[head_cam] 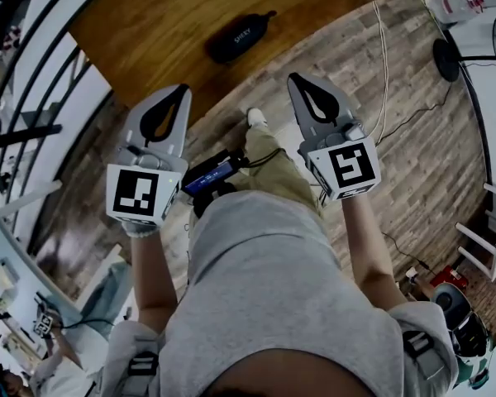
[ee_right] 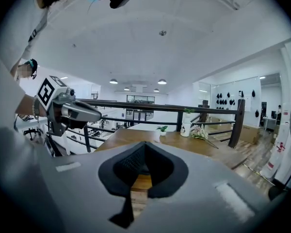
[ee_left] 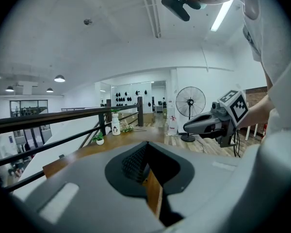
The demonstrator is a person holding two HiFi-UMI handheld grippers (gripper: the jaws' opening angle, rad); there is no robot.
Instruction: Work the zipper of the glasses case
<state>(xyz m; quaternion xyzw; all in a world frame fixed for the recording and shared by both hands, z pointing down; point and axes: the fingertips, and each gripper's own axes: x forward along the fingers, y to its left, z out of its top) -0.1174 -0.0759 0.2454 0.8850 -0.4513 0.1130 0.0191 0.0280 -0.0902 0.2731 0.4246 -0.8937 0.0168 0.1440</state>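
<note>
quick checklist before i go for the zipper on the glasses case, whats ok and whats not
1. Glasses case in sight: ok, it lies alone on the wooden table.
2. Left gripper free: ok, nothing between its jaws.
3. Right gripper free: ok, nothing between its jaws.
4. Jaws open for a grasp: not ok, both pairs are shut.
5. Grippers at the case: not ok, both are held up short of it and neither touches it.
6. Zipper state and where its pull sits: cannot tell, the case is too small and dark in the head view.
</note>
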